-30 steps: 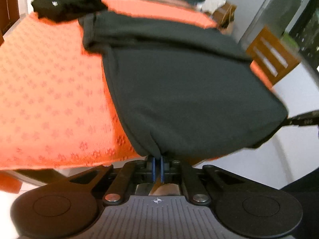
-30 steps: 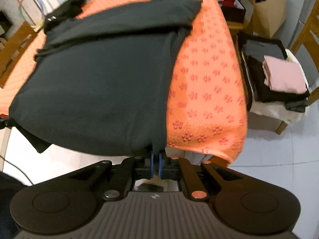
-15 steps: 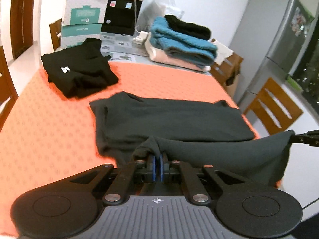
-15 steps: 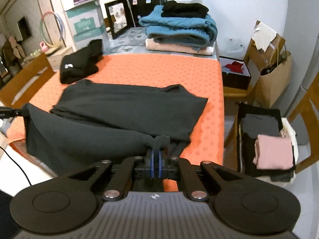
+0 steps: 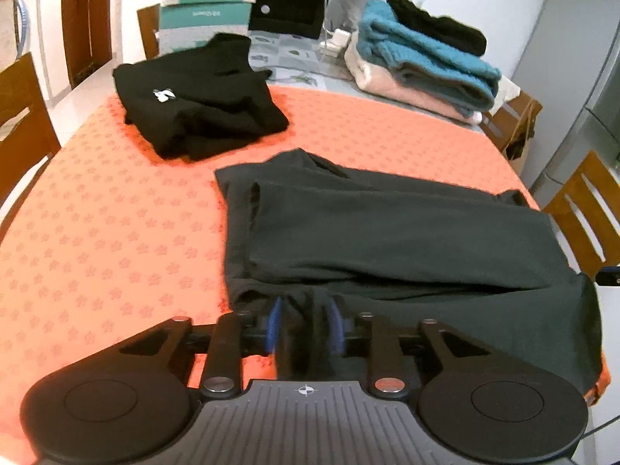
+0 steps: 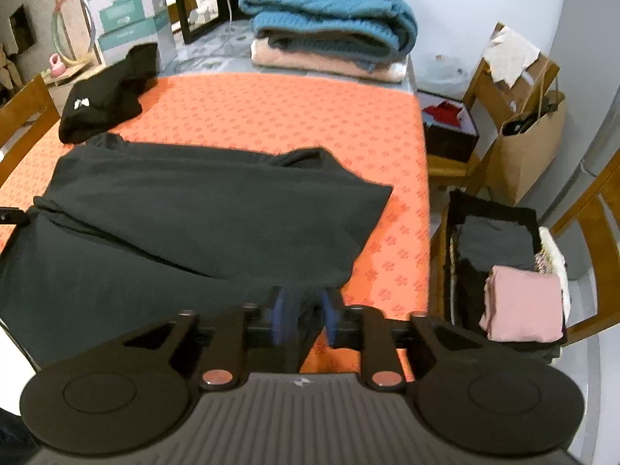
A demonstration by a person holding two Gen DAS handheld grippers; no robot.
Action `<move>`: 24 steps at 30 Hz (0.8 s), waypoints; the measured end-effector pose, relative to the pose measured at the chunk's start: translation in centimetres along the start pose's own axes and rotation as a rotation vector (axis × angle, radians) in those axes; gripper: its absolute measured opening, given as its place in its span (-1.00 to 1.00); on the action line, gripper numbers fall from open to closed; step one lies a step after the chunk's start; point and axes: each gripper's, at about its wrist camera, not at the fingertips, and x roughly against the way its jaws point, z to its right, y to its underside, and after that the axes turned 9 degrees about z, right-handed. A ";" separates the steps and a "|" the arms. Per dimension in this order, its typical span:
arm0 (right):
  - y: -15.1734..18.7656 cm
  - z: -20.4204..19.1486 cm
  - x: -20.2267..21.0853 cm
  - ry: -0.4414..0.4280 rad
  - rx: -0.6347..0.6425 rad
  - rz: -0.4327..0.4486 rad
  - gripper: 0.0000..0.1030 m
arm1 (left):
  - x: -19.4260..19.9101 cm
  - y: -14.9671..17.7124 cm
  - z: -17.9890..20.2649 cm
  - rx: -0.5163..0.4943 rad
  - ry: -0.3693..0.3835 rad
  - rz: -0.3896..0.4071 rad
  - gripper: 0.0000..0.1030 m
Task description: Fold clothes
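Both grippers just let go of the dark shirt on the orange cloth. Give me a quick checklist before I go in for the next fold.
1. Left gripper open: ok, blue fingers spread.
2. Right gripper open: ok, fingers apart.
3. Fabric clear of the fingers: not ok, a bunch of the dark grey shirt sits between both pairs.
4. Shirt fully on the orange patterned tablecloth: not ok, its near edge hangs over the table's front edge.
5. Fold lying flat: cannot tell, the near part looks bunched and blurred.
6. Room beyond the shirt: ok, the folded black garment and the stack of teal and pink knitwear lie apart from it.
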 end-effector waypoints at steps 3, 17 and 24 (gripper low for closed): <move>0.3 0.4 1.2 -0.001 -0.036 0.004 -0.32 | 1.6 0.2 -0.8 0.006 -0.006 0.009 -0.23; 7.4 -0.1 4.5 0.001 -0.201 -0.064 -0.28 | 5.1 5.4 -2.9 0.083 0.043 -0.086 -0.21; 9.1 0.0 3.7 -0.012 -0.262 -0.071 -0.28 | 4.5 6.6 -2.1 0.092 0.096 -0.124 -0.21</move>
